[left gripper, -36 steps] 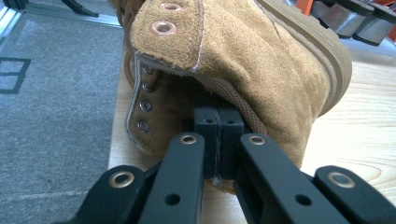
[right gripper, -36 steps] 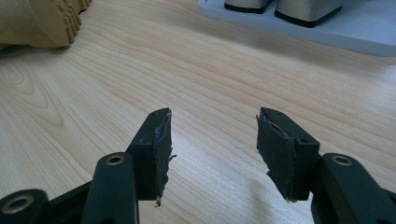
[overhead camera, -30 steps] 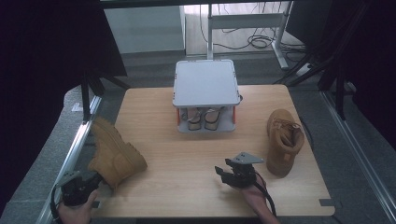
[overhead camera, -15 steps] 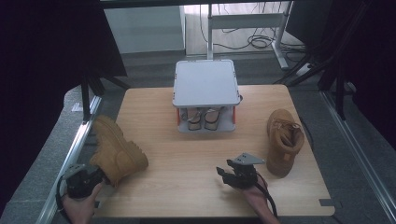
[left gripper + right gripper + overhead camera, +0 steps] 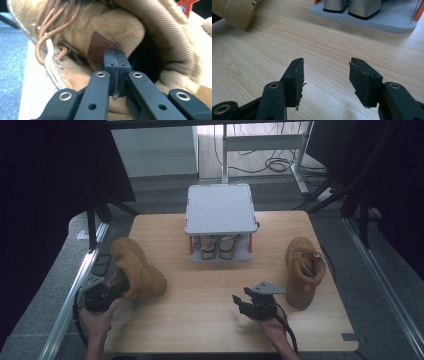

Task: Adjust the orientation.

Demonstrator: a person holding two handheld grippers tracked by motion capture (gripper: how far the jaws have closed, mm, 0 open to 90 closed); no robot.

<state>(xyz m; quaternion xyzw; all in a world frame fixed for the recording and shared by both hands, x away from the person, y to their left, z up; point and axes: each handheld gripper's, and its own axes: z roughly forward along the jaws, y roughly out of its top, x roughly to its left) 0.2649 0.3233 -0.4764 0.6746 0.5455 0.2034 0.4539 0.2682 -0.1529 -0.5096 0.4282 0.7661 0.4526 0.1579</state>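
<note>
While the left gripper [image 5: 107, 290] sits at the near left edge of the table [image 5: 200, 320], its jaws stand pressed together on the padded collar of the left boot [image 5: 137, 267]; the left gripper view shows the two black pads meeting flush just beside the brown leather tag [image 5: 100, 47], with a thin fold of the collar apparently caught between them, though how much material is held cannot be told; the boot lies directly ahead of these tongs, touching them, its opening towards the hand and its toe pointing away and towards the table's middle, so its long axis runs from the near left corner diagonally inward; the laces [image 5: 47, 37] hang loose on the side of the boot that faces the table edge; the right gripper [image 5: 252, 304] rests near the front edge right of centre, jaws spread wide with nothing between them and only bare wood beneath; the right boot [image 5: 304, 272] stands just beyond and to the right of it, apart from the jaws, with its long axis running roughly front to back; the grey shoe rack [image 5: 220, 212] stands at the far middle of the table with a pair of shoes [image 5: 218, 245] on its lower shelf; judged from this, the left hand governs the coming move, which would carry the held boot along that diagonal towards the rack, while the right hand is the nearer to the second boot
</note>
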